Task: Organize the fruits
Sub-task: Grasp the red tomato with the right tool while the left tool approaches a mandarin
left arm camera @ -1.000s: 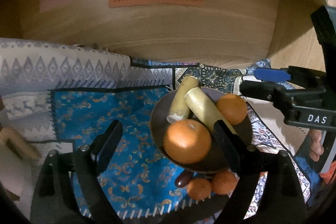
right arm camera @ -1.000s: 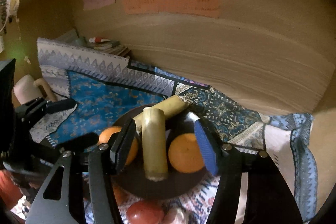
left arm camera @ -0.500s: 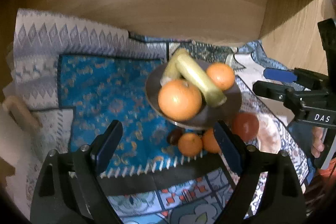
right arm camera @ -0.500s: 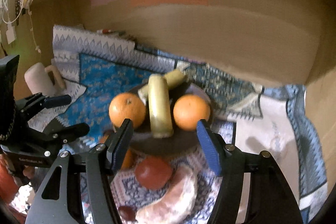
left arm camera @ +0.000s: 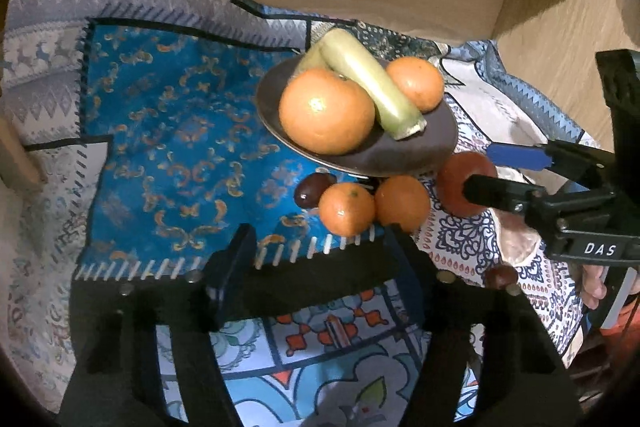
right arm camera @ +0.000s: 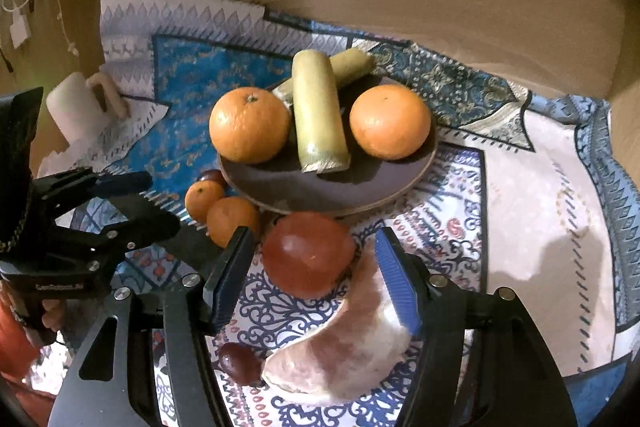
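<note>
While your right gripper (right arm camera: 314, 277) sits wide open around the red fruit (right arm camera: 308, 259) without gripping it, your left gripper (left arm camera: 320, 259) is open too, empty, just short of two small oranges (left arm camera: 346, 209) below the plate (left arm camera: 436, 151). Only the right view shows the pink wedge (right arm camera: 344, 351) and mug (right arm camera: 76, 107).
</note>
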### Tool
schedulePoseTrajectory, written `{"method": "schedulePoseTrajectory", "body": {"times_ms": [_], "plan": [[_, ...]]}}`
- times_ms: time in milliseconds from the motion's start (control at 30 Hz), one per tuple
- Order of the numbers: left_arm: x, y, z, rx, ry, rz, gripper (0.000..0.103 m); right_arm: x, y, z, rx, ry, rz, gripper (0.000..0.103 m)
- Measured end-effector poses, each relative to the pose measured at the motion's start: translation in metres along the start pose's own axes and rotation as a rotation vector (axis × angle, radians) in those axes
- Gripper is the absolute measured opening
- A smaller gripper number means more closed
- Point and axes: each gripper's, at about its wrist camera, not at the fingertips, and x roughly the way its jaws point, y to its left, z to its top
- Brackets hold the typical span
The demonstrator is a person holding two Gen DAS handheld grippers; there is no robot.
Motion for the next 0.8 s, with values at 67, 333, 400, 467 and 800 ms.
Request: {"method": "schedulePoseTrajectory", "body": {"times_ms": [67, 333, 400, 467, 800], "plan": [[0.004, -0.003, 0.001, 0.010, 0.007, -0.006, 0.057, 0.004, 0.000, 0.001, -0.004, 0.008, 0.002, 0.059], [0.019, -0.009, 0.007, 0.029, 0.033, -0.018, 0.044, 0.013, 0.000, 0.001, -0.018, 0.043, 0.015, 0.050], [0.021, -0.011, 0.008, 0.036, 0.034, -0.011, 0.044, 0.013, 0.000, 0.001, -0.022, 0.040, 0.013, 0.050], [0.021, -0.011, 0.008, 0.036, 0.036, -0.006, 0.044, 0.012, -0.001, 0.001, -0.018, 0.040, 0.017, 0.049], [0.021, -0.016, 0.007, 0.074, 0.022, -0.009, 0.032, 0.009, -0.003, 0.003, 0.003, 0.034, 0.038, 0.048]]}}
